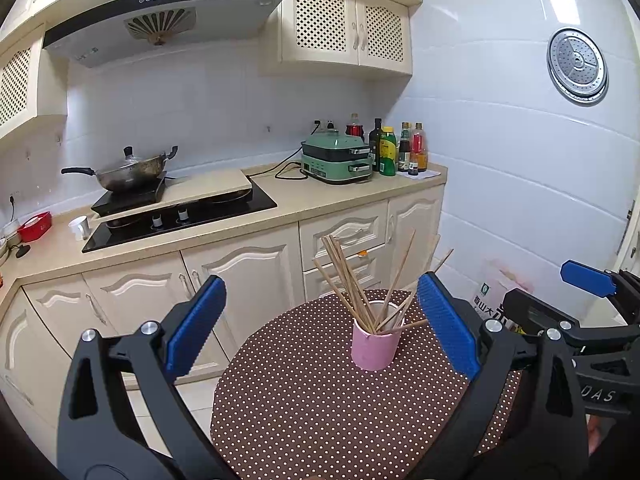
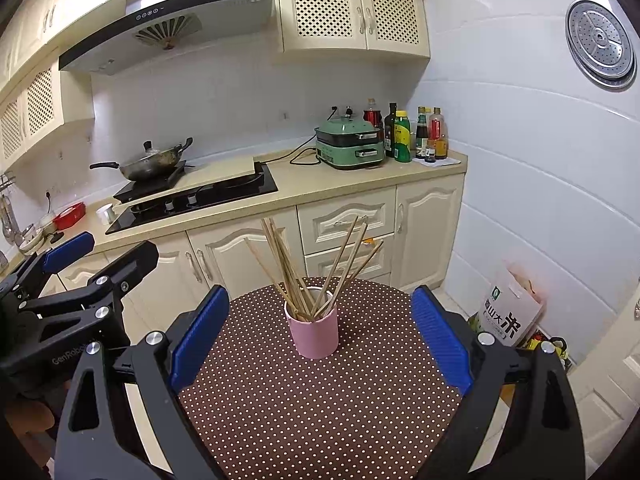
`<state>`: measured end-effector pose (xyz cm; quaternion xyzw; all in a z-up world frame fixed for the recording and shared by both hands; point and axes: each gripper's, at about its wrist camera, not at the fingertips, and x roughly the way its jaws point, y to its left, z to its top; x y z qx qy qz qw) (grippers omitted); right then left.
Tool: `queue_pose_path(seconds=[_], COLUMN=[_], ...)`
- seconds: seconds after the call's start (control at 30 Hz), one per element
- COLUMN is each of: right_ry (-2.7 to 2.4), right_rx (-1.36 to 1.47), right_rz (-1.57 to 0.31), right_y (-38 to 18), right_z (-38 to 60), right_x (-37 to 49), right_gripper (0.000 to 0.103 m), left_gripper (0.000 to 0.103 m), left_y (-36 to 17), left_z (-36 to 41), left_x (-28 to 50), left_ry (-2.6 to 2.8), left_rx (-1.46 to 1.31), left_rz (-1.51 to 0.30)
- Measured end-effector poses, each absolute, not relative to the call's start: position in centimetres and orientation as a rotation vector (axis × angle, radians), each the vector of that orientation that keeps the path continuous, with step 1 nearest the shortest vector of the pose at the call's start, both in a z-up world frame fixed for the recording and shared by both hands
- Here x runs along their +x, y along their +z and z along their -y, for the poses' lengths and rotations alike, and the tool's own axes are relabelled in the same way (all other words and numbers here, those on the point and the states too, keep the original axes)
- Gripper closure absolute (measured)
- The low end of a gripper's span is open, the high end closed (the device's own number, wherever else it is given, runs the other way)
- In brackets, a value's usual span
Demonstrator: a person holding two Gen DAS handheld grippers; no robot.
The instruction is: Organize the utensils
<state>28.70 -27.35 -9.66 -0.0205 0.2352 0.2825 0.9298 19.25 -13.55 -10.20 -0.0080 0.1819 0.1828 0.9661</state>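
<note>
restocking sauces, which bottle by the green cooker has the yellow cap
The green bottle at the front of the cluster, right beside the cooker. The other bottles are dark or red.

Walls: glossy white tile (image 2: pixel 520 140); a round perforated steel steamer plate (image 1: pixel 577 65) hangs at 2 o'clock.
Upper cabinets: cream wooden doors with lattice panels (image 1: pixel 346 26) at 12 o'clock.
Range hood: slanted black and grey glass hood (image 1: pixel 160 16) at 11 o'clock, its light strip reflecting brightly.
Counter: beige stone worktop (image 1: pixel 288 204), with a black glass hob (image 1: pixel 192 216), a lidded steel wok (image 1: pixel 130 170), a mint-green electric cooker (image 1: pixel 336 160) and a row of sauce bottles (image 1: pixel 400 150) in the corner.
Lower cabinets: cream panelled doors and drawers (image 2: pixel 344 220).
Floor: pale tile (image 1: pixel 192 400); a white rice sack (image 2: pixel 508 316) leans at 4 o'clock.
</note>
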Motion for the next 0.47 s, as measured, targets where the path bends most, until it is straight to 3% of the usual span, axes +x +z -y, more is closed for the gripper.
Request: queue_pose_path(seconds=[0.47], right_ry=[0.604], right_rx=[-0.059], right_rz=[-0.537], right_y=[-11.3], right_z=[26.4], right_x=[31.6], right_gripper=[0.014], left_gripper=[0.009], left_y=[-11.9], left_z=[12.6], left_x=[22.4], left_ry=[0.388], left_rx=[-0.044], left_rz=[-0.428])
